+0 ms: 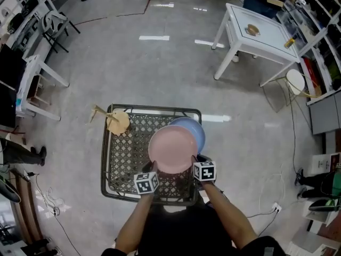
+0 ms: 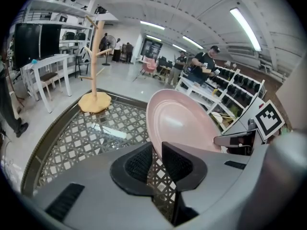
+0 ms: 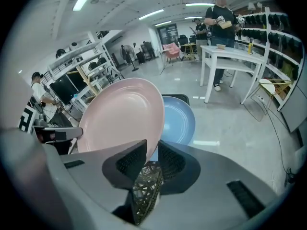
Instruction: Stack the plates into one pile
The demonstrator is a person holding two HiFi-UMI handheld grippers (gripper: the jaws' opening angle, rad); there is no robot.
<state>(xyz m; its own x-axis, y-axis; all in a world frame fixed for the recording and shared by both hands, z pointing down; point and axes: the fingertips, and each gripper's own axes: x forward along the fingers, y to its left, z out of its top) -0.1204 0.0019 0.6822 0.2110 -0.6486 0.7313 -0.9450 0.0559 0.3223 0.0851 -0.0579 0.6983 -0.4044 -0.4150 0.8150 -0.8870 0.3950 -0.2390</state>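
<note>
Right, I am holding the pink plate by its near rim with both tools. The left gripper is pinching the rim's left part between its closed pads, and the right gripper is clamping the right part the same way. The plate is hanging over the mesh table, covering part of the blue plate lying at the far right corner; I cannot tell whether they are touching. Each gripper's cube is showing black-and-white square markers. A wooden stand is standing at the far left corner, well apart.
</note>
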